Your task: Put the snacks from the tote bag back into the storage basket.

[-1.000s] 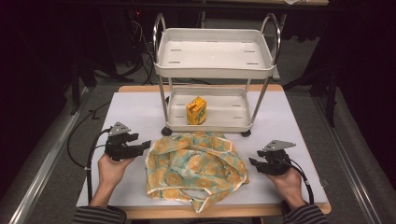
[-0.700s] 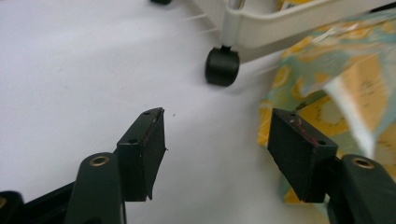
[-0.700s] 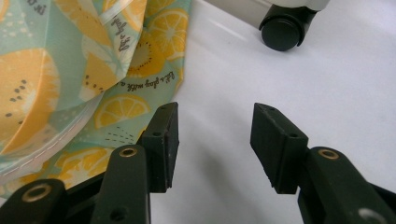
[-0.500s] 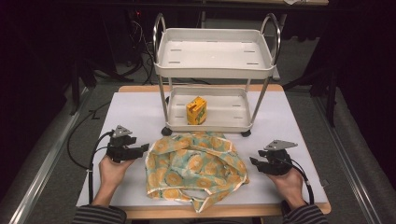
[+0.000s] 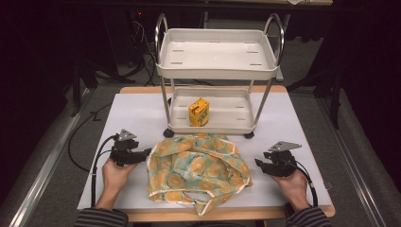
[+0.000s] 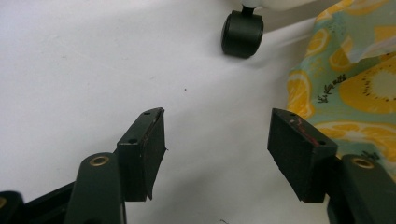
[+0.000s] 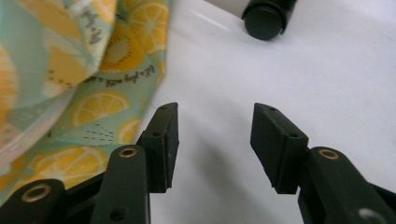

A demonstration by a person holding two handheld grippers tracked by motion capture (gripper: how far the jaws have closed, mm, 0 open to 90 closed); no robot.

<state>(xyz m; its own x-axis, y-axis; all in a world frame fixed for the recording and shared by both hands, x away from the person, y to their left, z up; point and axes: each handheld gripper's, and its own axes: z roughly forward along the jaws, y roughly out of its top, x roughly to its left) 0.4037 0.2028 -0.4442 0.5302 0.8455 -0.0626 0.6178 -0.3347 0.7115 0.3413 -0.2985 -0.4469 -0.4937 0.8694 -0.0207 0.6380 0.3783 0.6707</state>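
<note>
A: Since both jaws stood apart with nothing between them, was either hand-held gripper actually grasping the fruit-print cloth bag (image 5: 196, 172)?

B: No. The left hand-held gripper (image 5: 144, 153) was released, its tips just beside the bag's left edge; in the left gripper view the jaws framed bare white surface (image 6: 93, 70), with the printed fabric (image 6: 355, 88) just past the far pad. The right hand-held gripper (image 5: 259, 163) was released too, near the bag's right edge but apart from it.

A: And where did the bag lie?

B: Crumpled flat on the surface, directly in front of the small white trolley (image 5: 217, 61), almost touching its front castors. An orange carton (image 5: 199, 112) stood on the trolley's lower shelf, behind the bag.

A: Why one on each side?

B: I judged they flanked the bag so each could pinch an edge, probably to spread or open it.

A: Any risk?

B: Thin fabric lying flat; a jaw might slide over it.
</note>
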